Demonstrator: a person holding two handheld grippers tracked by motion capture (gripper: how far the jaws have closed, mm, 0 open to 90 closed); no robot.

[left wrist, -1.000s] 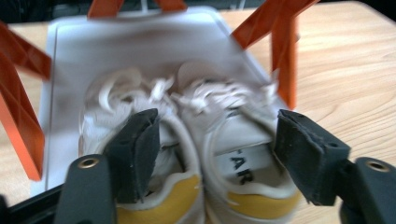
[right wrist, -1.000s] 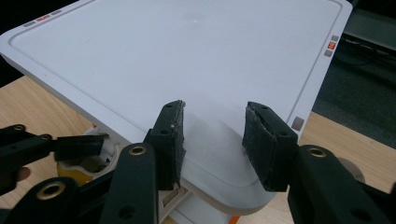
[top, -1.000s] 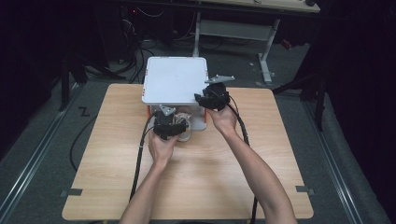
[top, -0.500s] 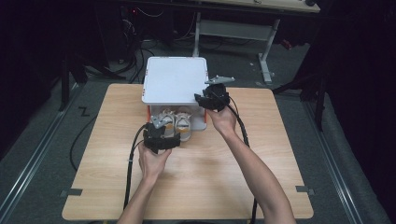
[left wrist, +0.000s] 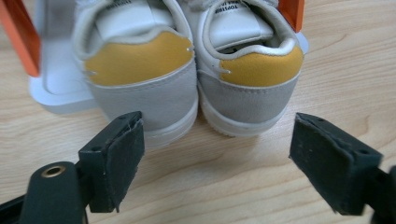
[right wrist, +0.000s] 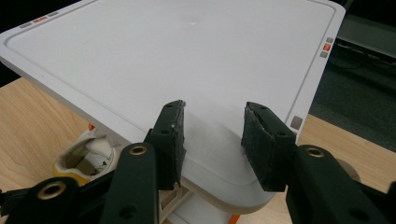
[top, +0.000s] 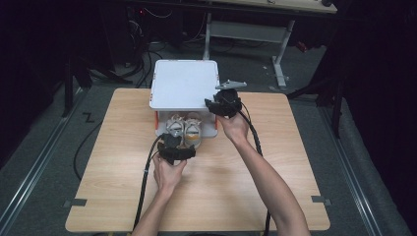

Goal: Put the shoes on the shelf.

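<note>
A pair of small white shoes with yellow heel tabs [top: 184, 127] [left wrist: 140, 79] stands heels-out on the white base [left wrist: 51, 88] of a box, under its raised white lid [top: 184, 83] [right wrist: 187, 46]. My left gripper [top: 175, 142] [left wrist: 215, 120] sits on the table just behind the heels. Its jaws have just been opening and now stand wide, touching neither shoe. My right gripper [top: 216, 104] [right wrist: 215, 106] is at the lid's near right corner. That corner is pinched between its two pads.
Orange posts [left wrist: 18, 32] stand at the base's corners beside the shoes. The box sits at the far middle of the wooden table [top: 221, 182]. Cables trail from both grippers over the near edge. A dark floor and desk legs lie beyond.
My left gripper has drawn back from the shoes toward the person and a little down, and its jaws have opened off the heels. The right gripper and the lid have stayed put.
</note>
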